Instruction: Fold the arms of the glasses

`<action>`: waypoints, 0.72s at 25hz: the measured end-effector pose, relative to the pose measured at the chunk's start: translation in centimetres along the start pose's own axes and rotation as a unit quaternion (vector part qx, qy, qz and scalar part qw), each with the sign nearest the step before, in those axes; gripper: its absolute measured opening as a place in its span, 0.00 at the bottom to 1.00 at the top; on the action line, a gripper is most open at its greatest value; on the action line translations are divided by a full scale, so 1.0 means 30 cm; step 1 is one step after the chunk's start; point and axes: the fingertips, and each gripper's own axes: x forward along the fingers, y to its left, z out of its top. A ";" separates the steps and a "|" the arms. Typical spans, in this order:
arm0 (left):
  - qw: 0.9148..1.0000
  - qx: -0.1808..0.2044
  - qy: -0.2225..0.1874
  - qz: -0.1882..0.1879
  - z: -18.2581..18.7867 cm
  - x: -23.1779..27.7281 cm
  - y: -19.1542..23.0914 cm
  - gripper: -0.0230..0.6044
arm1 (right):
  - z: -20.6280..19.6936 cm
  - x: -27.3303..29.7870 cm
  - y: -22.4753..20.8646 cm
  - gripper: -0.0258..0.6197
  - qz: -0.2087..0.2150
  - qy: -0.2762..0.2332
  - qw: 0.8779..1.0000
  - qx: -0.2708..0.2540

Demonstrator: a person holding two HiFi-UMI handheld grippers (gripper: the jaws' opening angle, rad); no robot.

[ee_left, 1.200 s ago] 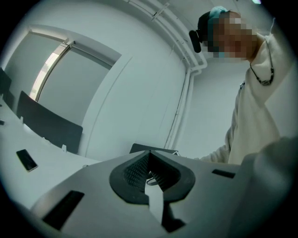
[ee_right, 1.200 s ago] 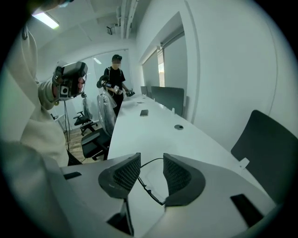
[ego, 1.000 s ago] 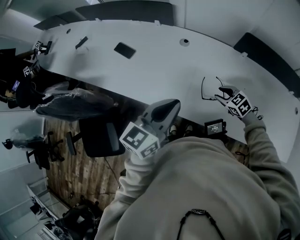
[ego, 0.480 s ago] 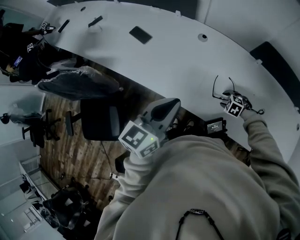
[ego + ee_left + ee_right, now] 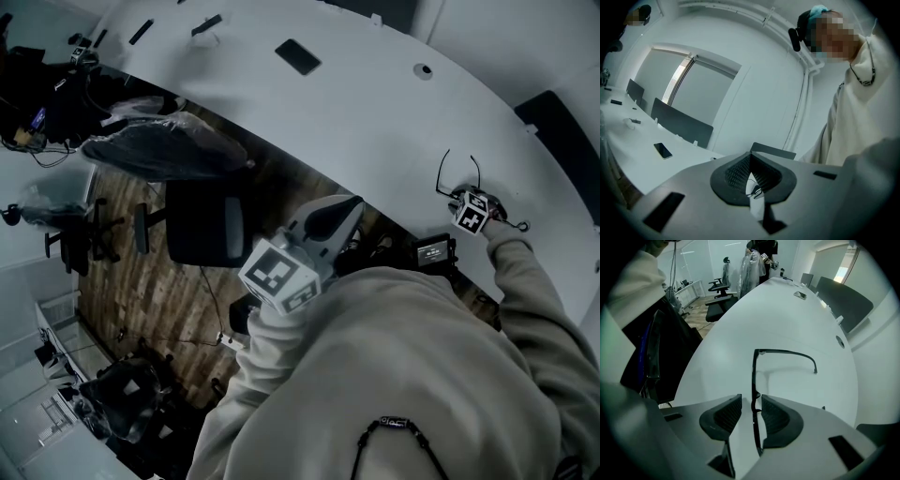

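Jaws of right gripper (image 5: 750, 401) just closing, apart around thin black glasses (image 5: 753, 373), arms out

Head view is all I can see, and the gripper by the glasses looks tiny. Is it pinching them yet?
Observer: Not yet. The right gripper has its jaws apart, though they have just been closing, and the front frame of the glasses stands between them.
Operator: Is the frame in the middle?
Observer: No, it runs nearer one jaw than the other.
Operator: What about the other gripper?
Observer: The left gripper has its jaws shut together on nothing.
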 end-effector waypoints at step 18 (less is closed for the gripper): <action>0.999 0.010 -0.004 -0.037 0.016 0.013 -0.011 0.04 | 0.104 -0.202 -0.037 0.14 -0.048 -0.103 0.991 0.066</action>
